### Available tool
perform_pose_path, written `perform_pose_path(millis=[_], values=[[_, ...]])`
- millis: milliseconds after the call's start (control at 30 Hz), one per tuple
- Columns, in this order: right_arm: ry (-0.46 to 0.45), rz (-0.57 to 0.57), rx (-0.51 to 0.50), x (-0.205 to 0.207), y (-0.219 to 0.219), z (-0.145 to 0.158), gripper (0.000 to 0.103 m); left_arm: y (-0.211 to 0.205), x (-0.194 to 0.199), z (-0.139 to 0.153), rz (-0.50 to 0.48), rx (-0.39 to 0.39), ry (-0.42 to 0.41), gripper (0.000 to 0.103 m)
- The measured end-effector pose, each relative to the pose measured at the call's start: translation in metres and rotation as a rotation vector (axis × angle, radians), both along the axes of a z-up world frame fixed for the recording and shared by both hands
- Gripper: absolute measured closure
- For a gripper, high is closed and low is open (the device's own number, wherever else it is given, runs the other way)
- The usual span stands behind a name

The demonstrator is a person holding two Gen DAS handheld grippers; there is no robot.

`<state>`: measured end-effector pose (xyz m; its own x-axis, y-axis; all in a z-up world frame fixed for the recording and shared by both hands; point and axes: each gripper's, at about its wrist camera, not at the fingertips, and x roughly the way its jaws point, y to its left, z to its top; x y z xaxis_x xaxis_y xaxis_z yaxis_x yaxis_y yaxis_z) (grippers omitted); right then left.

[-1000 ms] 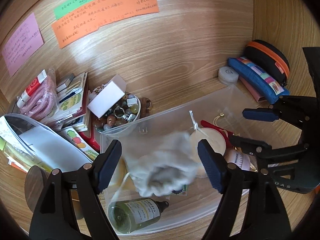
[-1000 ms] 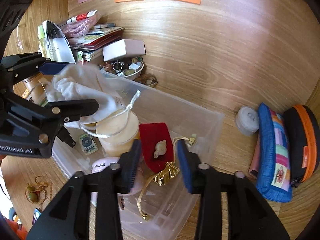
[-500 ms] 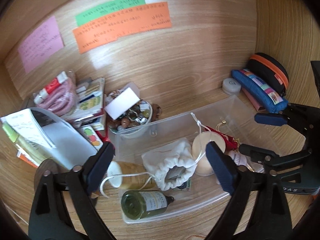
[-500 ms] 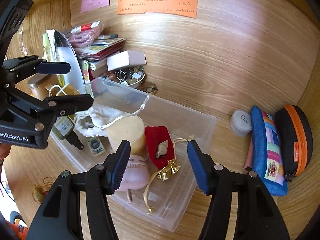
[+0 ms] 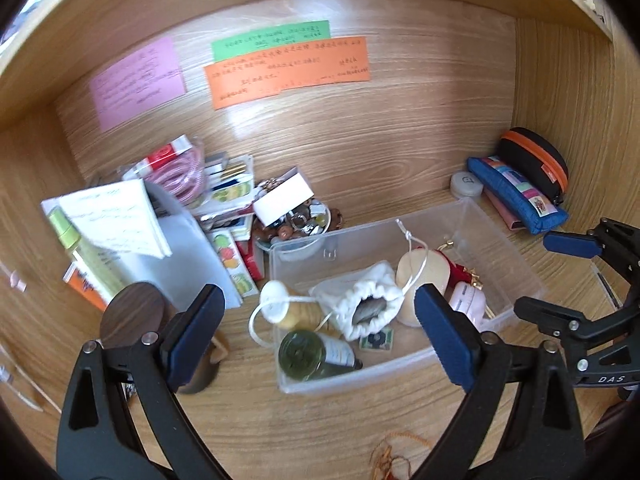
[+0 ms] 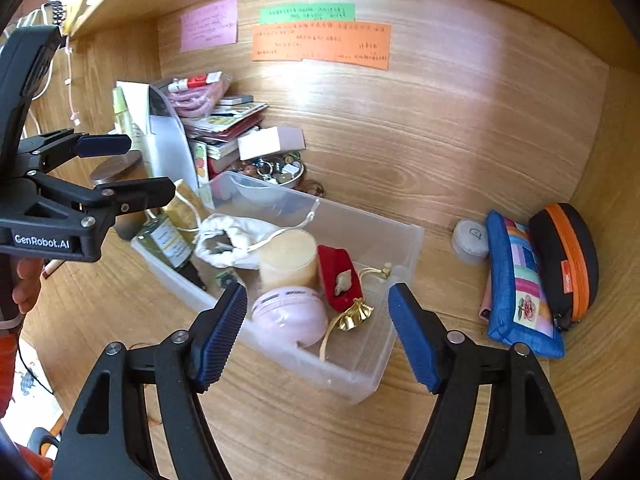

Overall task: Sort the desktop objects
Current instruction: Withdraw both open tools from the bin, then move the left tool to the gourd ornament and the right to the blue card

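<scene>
A clear plastic bin stands on the wooden desk. In it lie a white drawstring pouch, a green bottle, a cream candle jar, a red pouch and a pink round case. My left gripper is open and empty, raised above the bin's near left end; it also shows in the right wrist view. My right gripper is open and empty, above the bin's right end.
A bowl of beads with a white box, stacked booklets and a pink cable sit at the back left. A blue pencil case, a black-orange case and a white round tin lie at the right. A dark round lid stands near left.
The white pouch has left my left gripper and now lies in the bin. Both grippers have pulled back and up, and the right one has opened wider.
</scene>
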<state>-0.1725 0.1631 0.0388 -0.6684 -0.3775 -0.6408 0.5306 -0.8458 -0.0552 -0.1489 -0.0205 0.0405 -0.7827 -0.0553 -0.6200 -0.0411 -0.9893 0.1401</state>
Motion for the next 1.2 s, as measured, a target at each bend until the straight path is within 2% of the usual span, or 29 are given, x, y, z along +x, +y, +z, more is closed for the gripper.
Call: perform_pose_path(millis=[100,367,600,800,1200], values=[[0.007,0.005,-0.002,0.012,-0.002,0.001,0.033,-0.004,0.013,0.000,0.001,0.009,0.008,0.002],[0.004,0.019,-0.004,0.037,-0.007,-0.004,0.033,-0.011,0.039,-0.008,0.013,0.009,-0.005,0.002],[-0.038,0.020,-0.053,0.060,-0.004,-0.020,0.033,-0.021,0.066,-0.039,0.029,0.034,-0.072,0.002],[-0.038,0.023,-0.063,0.080,-0.005,-0.033,0.033,-0.025,0.086,-0.066,0.033,0.056,-0.133,0.002],[-0.112,0.040,-0.113,0.103,-0.012,-0.059,0.033,-0.016,0.106,-0.102,0.010,0.089,-0.210,0.002]])
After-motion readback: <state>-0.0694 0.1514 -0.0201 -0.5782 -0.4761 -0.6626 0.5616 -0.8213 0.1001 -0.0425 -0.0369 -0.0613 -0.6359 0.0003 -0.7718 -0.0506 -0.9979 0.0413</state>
